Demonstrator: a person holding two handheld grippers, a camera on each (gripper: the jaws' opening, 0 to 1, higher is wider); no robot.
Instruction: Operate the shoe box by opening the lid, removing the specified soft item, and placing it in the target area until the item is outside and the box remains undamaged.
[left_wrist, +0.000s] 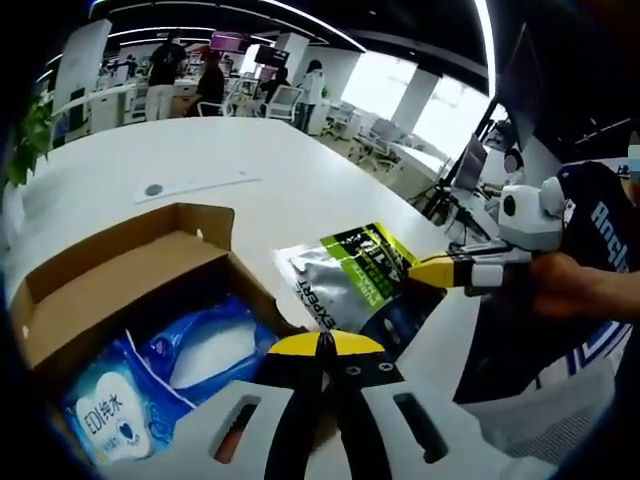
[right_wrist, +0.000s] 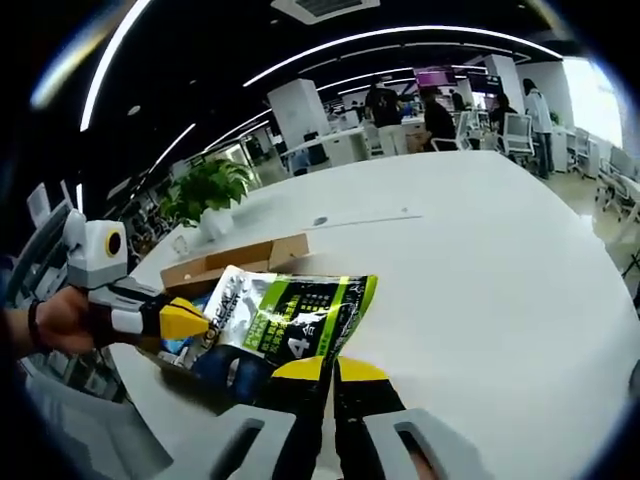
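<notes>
Right gripper (right_wrist: 325, 372) clamped on pouch (right_wrist: 290, 318) (long axis level, toward box (left_wrist: 120, 265)); left gripper (left_wrist: 325, 345) jaws together.

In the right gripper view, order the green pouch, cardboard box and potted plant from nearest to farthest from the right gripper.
1. Green pouch, held at the right gripper.
2. Cardboard box, just behind the pouch, left.
3. Potted plant, at the table's far left edge.
</notes>
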